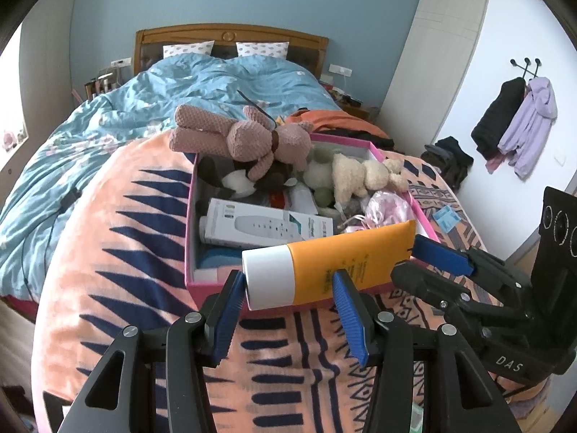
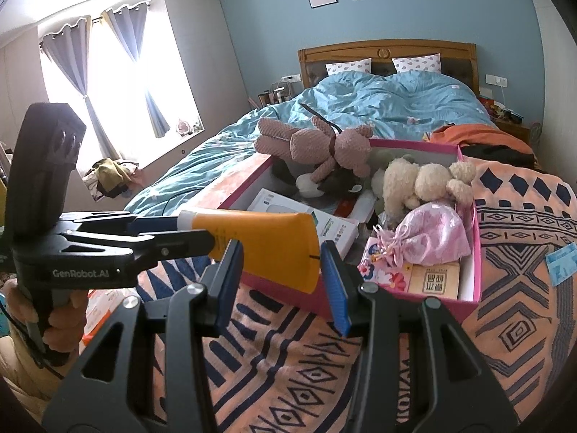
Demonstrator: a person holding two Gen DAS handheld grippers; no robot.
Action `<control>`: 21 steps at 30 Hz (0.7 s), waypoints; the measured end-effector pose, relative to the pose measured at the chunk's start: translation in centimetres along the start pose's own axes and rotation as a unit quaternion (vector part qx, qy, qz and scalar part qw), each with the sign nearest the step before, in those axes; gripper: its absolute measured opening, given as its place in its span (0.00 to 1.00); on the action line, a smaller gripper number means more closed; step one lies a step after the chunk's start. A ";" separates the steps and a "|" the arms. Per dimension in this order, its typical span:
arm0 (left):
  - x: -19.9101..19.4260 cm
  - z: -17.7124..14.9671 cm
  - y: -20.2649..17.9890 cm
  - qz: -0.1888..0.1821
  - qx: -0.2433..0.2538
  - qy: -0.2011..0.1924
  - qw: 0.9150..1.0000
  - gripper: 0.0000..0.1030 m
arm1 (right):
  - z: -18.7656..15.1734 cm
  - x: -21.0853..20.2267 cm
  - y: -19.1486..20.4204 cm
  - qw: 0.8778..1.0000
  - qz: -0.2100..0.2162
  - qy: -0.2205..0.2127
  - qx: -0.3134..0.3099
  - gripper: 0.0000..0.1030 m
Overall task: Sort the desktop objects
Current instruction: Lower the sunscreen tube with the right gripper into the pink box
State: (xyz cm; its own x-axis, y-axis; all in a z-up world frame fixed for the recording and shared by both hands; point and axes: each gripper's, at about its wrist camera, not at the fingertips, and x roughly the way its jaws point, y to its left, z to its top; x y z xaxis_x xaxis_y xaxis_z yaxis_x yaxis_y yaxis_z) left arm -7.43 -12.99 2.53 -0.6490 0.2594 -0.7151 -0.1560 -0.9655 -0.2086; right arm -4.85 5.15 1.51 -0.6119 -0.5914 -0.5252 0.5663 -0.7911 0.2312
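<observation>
Tube (image 1: 335, 263), orange w/ white cap (image 1: 268, 278), hangs level in the air over the near rim of the pink box (image 1: 190, 216), one gripper at each end. L gripper (image 1: 288, 276) is clamped narrow on the cap end: in its own view one blue pad presses the cap at 9 o'clock, the other lies against the orange body at 3. R gripper (image 2: 281, 249) is closed at mid width on the flat crimped tail, pads at 9 and 3 of it. In the L view the R gripper comes in from 3 o'clock; in the R view the L gripper comes in from 9, w/ a hand (image 2: 61, 321) on its grip at 8.

The box sits on an orange-and-navy blanket (image 1: 108, 252) over the bed's foot and is nearly full. In the L view:
- pink knit plush (image 1: 249, 137) sprawls over the far rim, 12 o'clock
- cream plush (image 1: 357, 176) at 2, leaning on the R wall
- pink pouch (image 1: 386, 209) at 3, just behind the tube's tail
- white carton (image 1: 259, 227) lies flat at centre, directly past the tube

Blue duvet (image 1: 202, 83) covers the bed beyond, 11 to 1. Blue packet (image 1: 447, 216) lies on the blanket just outside the box at 3.
</observation>
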 end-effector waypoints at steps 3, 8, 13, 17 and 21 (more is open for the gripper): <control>0.5 0.6 0.1 0.003 0.000 0.003 1.000 0.49 | 0.2 0.2 -0.2 1.000 -0.001 0.000 0.002 0.46; 1.0 1.3 0.1 0.006 0.003 0.004 1.000 0.49 | 0.9 0.7 -0.7 1.000 -0.003 0.000 0.005 0.46; 1.6 1.9 0.1 0.010 0.006 0.003 1.000 0.49 | 1.4 1.4 -1.2 1.000 -0.004 0.001 0.007 0.46; 2.2 2.4 0.2 0.013 0.008 0.002 1.000 0.49 | 1.8 1.9 -1.7 1.000 -0.005 0.003 0.012 0.46; 2.7 2.9 0.3 0.012 0.007 0.001 1.000 0.49 | 1.9 2.4 -2.2 1.000 -0.005 0.006 0.017 0.46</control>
State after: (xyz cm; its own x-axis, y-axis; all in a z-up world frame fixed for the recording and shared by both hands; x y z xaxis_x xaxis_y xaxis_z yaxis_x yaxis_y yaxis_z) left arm -11.36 -12.61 2.45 -0.6508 0.2360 -0.7216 -0.1502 -0.9717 -0.1823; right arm -8.65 5.15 1.32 -0.6112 -0.5816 -0.5368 0.5405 -0.8022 0.2536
